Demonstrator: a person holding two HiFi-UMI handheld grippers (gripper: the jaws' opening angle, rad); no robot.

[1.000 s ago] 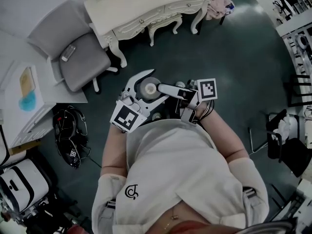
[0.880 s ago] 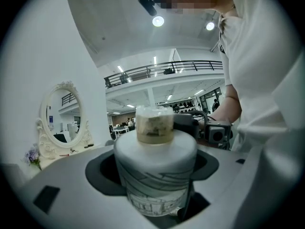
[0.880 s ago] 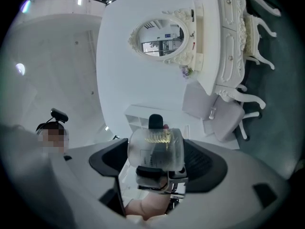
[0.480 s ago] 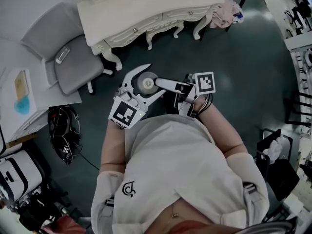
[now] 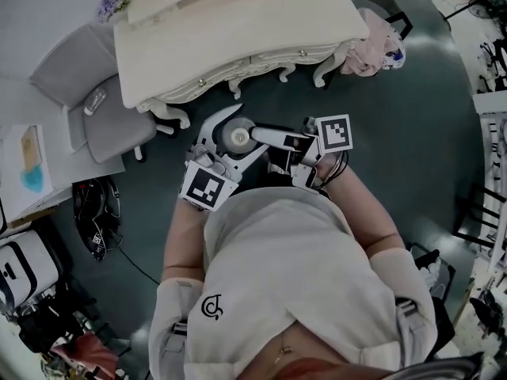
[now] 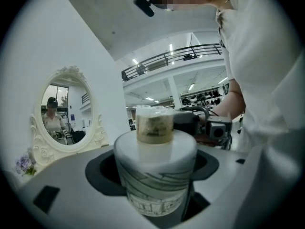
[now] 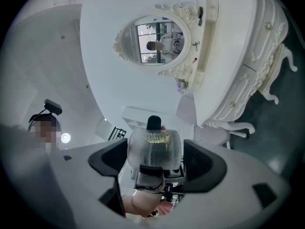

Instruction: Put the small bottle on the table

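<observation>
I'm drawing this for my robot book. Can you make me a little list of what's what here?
bottle: white, held up over the floor
cap: see-through, on top of the bottle
left gripper: closed on the bottle's body
right gripper: closed on the cap
table: white, in front of the person, bottle not on it yet
chair: grey, left of the table
mirror: oval, white frame

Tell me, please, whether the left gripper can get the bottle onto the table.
Probably yes. The left gripper holds the bottle just short of the table, whose near top looks bare, with only floor between. The right gripper seems clamped on the cap and must follow or release.
</observation>
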